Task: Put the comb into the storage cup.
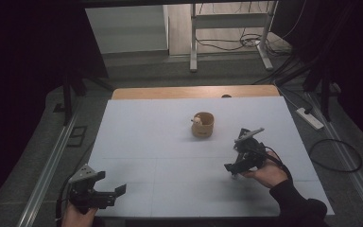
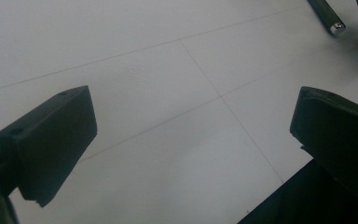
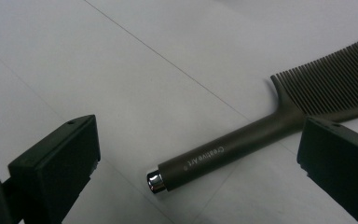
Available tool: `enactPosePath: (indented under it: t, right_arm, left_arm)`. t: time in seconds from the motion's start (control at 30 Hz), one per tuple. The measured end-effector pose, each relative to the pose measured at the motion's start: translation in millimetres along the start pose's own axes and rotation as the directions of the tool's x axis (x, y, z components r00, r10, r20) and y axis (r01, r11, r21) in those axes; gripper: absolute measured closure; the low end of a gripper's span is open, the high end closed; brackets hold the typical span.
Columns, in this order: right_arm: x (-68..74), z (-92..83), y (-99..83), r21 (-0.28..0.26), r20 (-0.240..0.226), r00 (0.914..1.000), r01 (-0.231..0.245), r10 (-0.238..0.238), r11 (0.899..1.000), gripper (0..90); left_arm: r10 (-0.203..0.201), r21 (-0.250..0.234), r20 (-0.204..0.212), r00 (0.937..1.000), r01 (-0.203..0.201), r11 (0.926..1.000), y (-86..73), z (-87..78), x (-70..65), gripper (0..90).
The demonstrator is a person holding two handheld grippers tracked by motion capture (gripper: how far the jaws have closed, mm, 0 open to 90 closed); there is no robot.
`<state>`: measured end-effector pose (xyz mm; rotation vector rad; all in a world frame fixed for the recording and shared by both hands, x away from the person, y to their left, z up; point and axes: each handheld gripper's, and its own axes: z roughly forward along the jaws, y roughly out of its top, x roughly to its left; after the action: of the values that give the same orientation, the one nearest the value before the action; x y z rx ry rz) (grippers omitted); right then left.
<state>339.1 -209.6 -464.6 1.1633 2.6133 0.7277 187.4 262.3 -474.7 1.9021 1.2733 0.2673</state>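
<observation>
Comb (image 3: 261,126), dark, with a round handle ending in a chrome cap, lies flat on the white bench (image 3: 135,60) between the spread jaws of the right tongs (image 3: 198,168). Its long axis runs obliquely across the jaw gap, cap nearest the camera, teeth toward the far jaw. Right tongs stand wide open, holding nothing, and are the nearer. Left tongs (image 2: 191,140), likewise wide open and empty, wait at the near bench edge. Tooth row is cut off by the frame; in the high view the right tongs (image 1: 234,169) hide the comb.
</observation>
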Motion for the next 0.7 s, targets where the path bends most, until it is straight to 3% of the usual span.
enactPosePath:
  t: [0.27, 0.33, 0.47, 0.7]
  right_arm:
    - [-0.1, 8.5, 8.6, 0.024, 0.012, 0.9999, -0.006, 0.006, 1.000, 0.0]
    - [-0.3, 10.0, 10.9, 0.015, 0.018, 0.9998, -0.002, 0.002, 1.000, 5.0]
    - [-0.1, 10.6, 12.8, 0.011, 0.010, 0.9996, 0.025, -0.025, 1.000, 26.3]
    - [-4.7, 10.8, 17.0, 0.006, -0.060, 0.9976, 0.037, -0.036, 0.999, 69.0]
  left_arm:
    - [0.000, 0.001, 0.001, 1.0000, 0.000, 1.0000, 0.1, 0.1, 0.1, 0.7]
    - [0.001, 0.000, 0.001, 1.0000, -0.001, 1.0000, 0.0, 0.0, 0.1, 0.7]
    - [0.001, 0.001, 0.001, 1.0000, -0.001, 1.0000, 0.1, 0.1, 0.1, 0.6]
    - [0.000, 0.000, 0.002, 1.0000, 0.000, 1.0000, 0.1, 0.1, 0.3, 0.7]
